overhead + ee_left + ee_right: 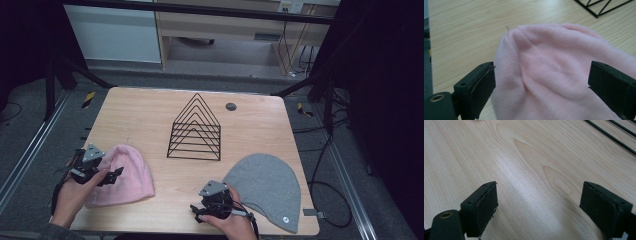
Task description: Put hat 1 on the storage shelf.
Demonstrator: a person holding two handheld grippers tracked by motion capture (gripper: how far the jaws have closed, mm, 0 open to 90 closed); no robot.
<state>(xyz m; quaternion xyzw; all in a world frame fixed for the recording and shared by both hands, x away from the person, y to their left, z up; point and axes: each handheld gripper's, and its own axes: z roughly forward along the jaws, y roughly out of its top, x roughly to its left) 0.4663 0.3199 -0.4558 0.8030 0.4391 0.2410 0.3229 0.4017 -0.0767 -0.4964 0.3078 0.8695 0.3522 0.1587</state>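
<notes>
Left gripper: jaws spread wide over the pink beanie, grasping nothing.
Pink beanie: lay flat, front-left of the wire rack.
Right gripper: jaws wide apart above bare table, in front of the rack.
Grey beanie: front-right of the rack, just beside the right gripper.

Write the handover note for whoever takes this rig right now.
Left tool: open, jaws wide apart over the pink beanie, nothing clamped yet.
Right tool: open, holding nothing, above bare table just left of the grey beanie.
Pink beanie lies flat at the front left; grey beanie lies flat at the front right. The black wire rack stands mid-table, with nothing on it.
Done: nothing picked up so far.
Left: probably close the left tool on the pink beanie first; the grey one is untouched.
</notes>
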